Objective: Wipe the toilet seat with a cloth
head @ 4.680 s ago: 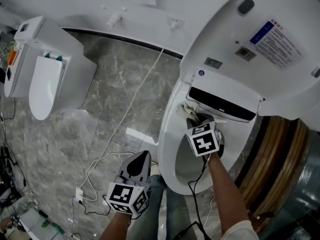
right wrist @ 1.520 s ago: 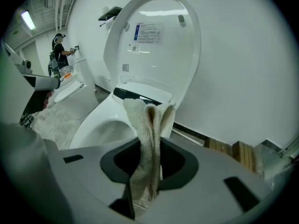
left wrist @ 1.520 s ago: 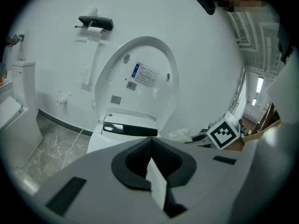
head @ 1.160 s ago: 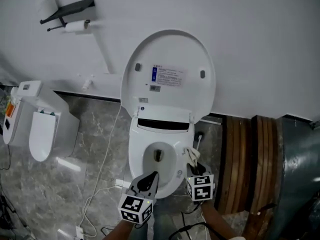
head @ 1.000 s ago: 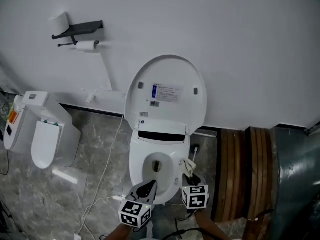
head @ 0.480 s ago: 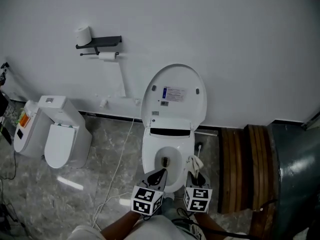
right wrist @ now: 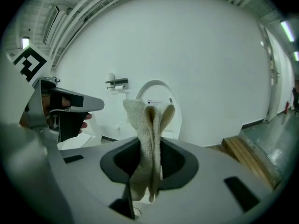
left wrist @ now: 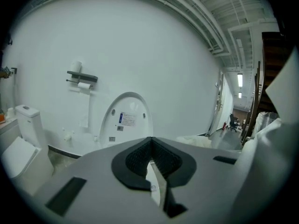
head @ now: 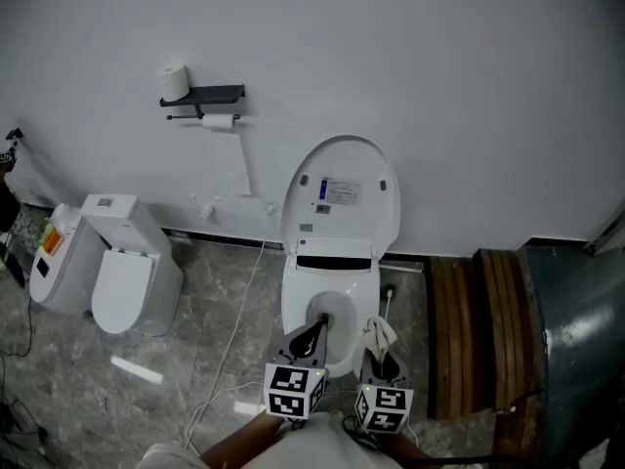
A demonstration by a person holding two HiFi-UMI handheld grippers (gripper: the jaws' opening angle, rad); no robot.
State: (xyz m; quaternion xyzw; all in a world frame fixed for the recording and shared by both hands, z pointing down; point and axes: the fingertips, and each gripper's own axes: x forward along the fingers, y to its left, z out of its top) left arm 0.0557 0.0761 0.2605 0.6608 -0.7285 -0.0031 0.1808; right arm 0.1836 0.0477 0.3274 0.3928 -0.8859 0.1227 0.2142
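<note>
White wall (head: pixel 439 86) fills the back, grey marbled floor (head: pixel 78 360) runs below it, and the toilet (head: pixel 332 296) stands right against that wall. Its lid (head: pixel 340 189) is up, leaning back on the wall, and the toilet seat (head: pixel 296 311) lies down around the bowl.

You've got both grippers out at the toilet's near end. Your left gripper (head: pixel 314 338) sits over the front of the seat in the head view, jaws pressed together, nothing between them. Your right gripper (head: pixel 383 360) is just beside it, toward the toilet's right edge, and its jaws are clamped on the cloth (head: pixel 379 332). That cloth is a pale towelling piece standing folded up out of the jaws. In the right gripper view it is held in the air, and the raised lid shows well behind it, so it is apart from the seat.

Up and to the left of the toilet, a dark shelf (head: pixel 203 94) on the wall carries a paper roll (head: pixel 174 81). Farther left on the floor stands a second white toilet (head: pixel 132 272). A white cable (head: pixel 239 320) trails across the floor left of the toilet's base. Right of the toilet lie wooden planks (head: pixel 479 330).
</note>
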